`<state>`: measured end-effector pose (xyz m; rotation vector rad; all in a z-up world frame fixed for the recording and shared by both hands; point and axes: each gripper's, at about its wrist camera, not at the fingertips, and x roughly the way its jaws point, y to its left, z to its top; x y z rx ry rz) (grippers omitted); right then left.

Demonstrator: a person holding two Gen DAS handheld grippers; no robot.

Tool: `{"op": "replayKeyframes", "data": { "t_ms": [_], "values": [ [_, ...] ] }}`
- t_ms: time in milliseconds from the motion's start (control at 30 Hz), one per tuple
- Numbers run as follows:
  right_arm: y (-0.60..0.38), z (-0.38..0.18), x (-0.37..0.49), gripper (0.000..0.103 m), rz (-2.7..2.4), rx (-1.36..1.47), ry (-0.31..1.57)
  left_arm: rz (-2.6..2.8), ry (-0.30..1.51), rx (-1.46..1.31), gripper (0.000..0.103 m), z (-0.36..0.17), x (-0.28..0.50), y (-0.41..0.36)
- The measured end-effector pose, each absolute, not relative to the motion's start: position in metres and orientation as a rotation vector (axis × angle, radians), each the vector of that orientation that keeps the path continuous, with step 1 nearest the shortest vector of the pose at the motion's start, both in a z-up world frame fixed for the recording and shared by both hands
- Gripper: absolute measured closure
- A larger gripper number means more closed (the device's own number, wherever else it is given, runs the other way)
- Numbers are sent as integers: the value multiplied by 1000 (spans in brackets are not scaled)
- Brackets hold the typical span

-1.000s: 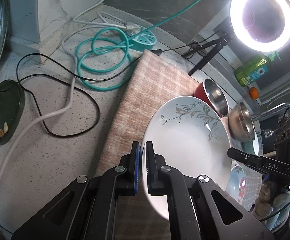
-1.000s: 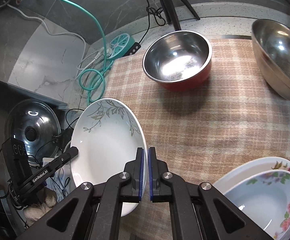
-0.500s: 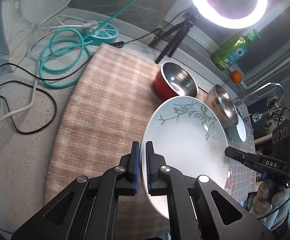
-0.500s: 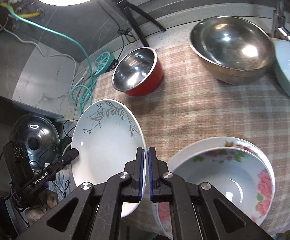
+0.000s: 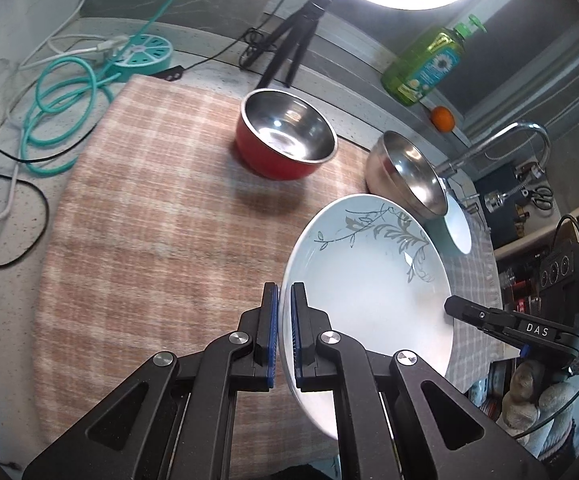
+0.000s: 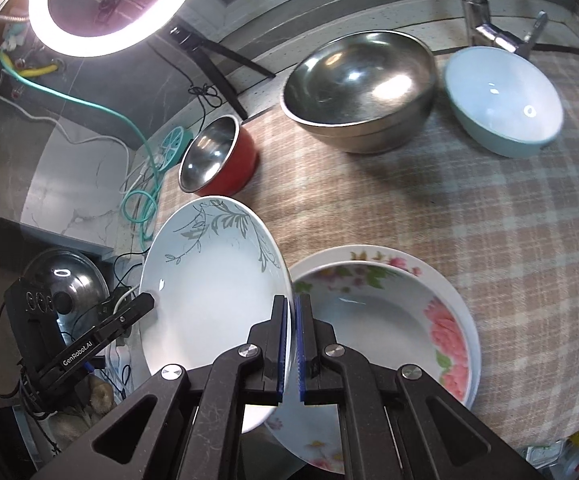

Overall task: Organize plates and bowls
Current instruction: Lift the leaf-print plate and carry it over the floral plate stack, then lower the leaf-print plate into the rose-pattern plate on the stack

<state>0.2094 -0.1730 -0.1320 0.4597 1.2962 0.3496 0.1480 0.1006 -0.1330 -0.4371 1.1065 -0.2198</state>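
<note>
Kitchen worktop [image 5: 5, 264], speckled grey, covered by a checked cloth [image 5: 161, 240] under a ring light [image 6: 109, 8]. On the cloth: red bowl with steel inside [image 5: 285, 140], large steel bowl [image 6: 361, 88], pale blue bowl [image 6: 505, 100], all standing apart at the far side. Nearer, a rose-pattern bowl [image 6: 389, 320] sitting inside a rose-pattern plate [image 6: 441, 276].

Held in the air between both tools, a white plate with grey leaf pattern [image 5: 365, 280]. Left hand-held gripper [image 5: 284, 332] clamped on the plate's left rim; right hand-held gripper [image 6: 291, 344] clamped on the opposite rim, pads pressing the edge from both faces. Plate tilted, not level.

Key relation for the coming move: rose-pattern stack lying just to the right of the carried plate, partly under its right edge in the right wrist view, so nearer to the right hand. Probably the leaf plate to be set with this stack; rose-pattern bowl occupying the top, so direct placing would leave plate on bowl. Risk of rim knocking the bowl when lowering.
</note>
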Motion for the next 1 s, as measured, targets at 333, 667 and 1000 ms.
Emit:
{"op": "replayKeyframes", "data": {
  "t_ms": [333, 667, 1000],
  "values": [
    [-213, -137, 189, 99, 289, 512, 1283, -278, 1154, -412, 99, -143, 145, 65],
    [-244, -149, 170, 99, 246, 553, 1293, -307, 1193, -402, 99, -154, 137, 41],
    [-263, -157, 156, 99, 219, 575, 1299, -324, 1217, -386, 99, -160, 133, 25]
  ]
}}
